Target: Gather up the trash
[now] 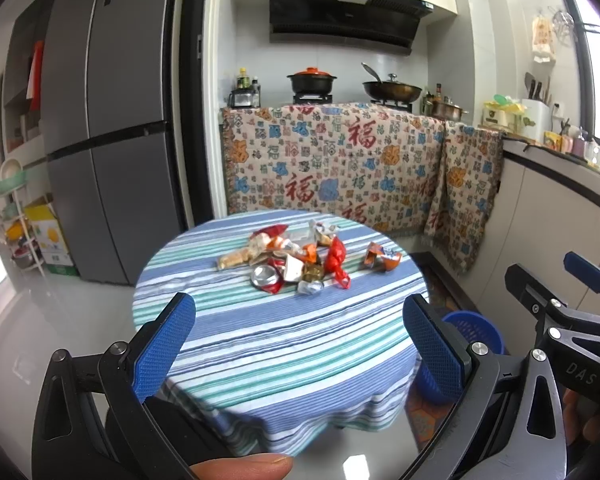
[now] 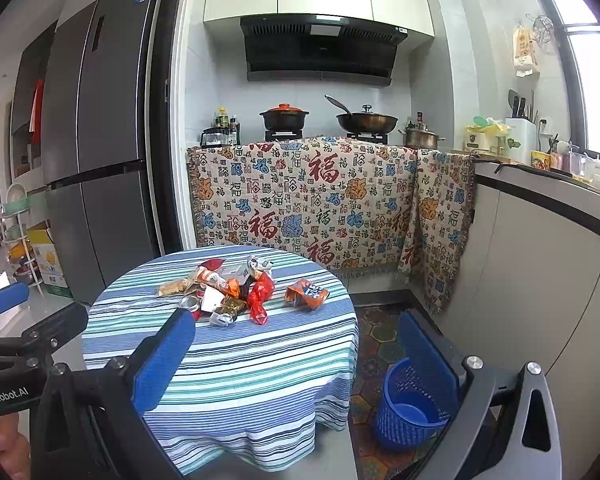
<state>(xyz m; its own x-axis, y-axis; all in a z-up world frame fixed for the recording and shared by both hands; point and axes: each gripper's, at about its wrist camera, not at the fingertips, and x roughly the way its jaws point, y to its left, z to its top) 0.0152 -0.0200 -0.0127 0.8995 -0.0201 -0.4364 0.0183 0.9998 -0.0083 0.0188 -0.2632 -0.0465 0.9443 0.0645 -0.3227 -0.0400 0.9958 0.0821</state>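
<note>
A pile of trash (image 1: 288,260) lies on a round table with a striped cloth (image 1: 276,336): snack wrappers, a crushed can (image 1: 266,278), a red bag (image 1: 336,260) and an orange wrapper (image 1: 382,256) set apart to the right. The pile also shows in the right wrist view (image 2: 224,288). A blue perforated basket (image 2: 410,406) stands on the floor right of the table. My left gripper (image 1: 300,344) is open and empty, short of the table. My right gripper (image 2: 296,360) is open and empty, also short of the table (image 2: 236,376).
A grey fridge (image 1: 104,128) stands at the left. A counter draped in patterned cloth (image 1: 332,160) with pots is behind the table. A cabinet run (image 2: 540,280) lines the right. A patterned mat (image 2: 376,344) lies under the basket.
</note>
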